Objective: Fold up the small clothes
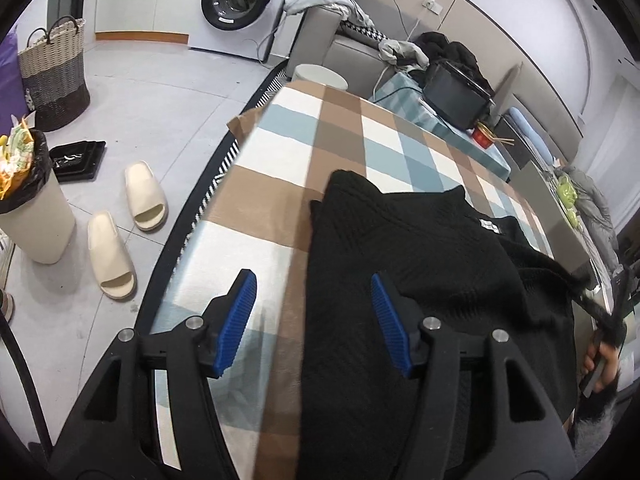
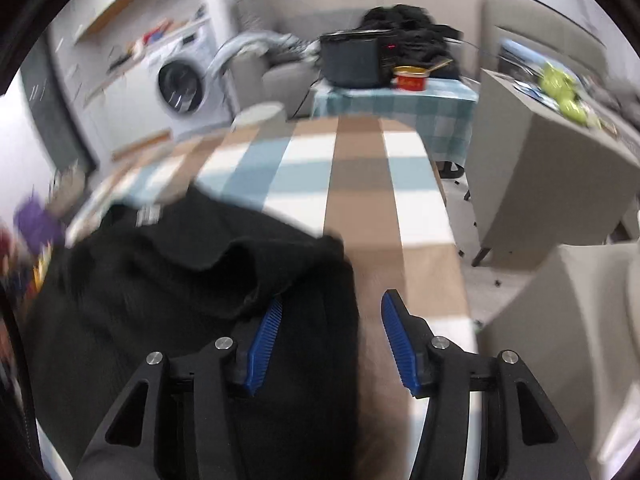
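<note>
A black knitted garment (image 1: pixel 420 264) with a small white label lies on the checked tablecloth (image 1: pixel 280 152). My left gripper (image 1: pixel 314 286) hovers over the garment's left edge, jaws apart, blue pads touching nothing. In the right wrist view the same black garment (image 2: pixel 180 280) fills the lower left, its right edge running between the blue pads. My right gripper (image 2: pixel 330 312) stands open above that edge, with the checked cloth (image 2: pixel 360 168) under its right finger. At the far right of the left wrist view a hand (image 1: pixel 600 368) holds a dark tool near the garment's edge.
Left of the table are beige slippers (image 1: pixel 128 224), a lined bin (image 1: pixel 28 200), a woven basket (image 1: pixel 56 76) and a washing machine (image 1: pixel 240 4). Behind the table stand a black appliance (image 2: pixel 354 62) and a red bowl (image 2: pixel 410 78). A grey cabinet (image 2: pixel 540 184) stands to the right.
</note>
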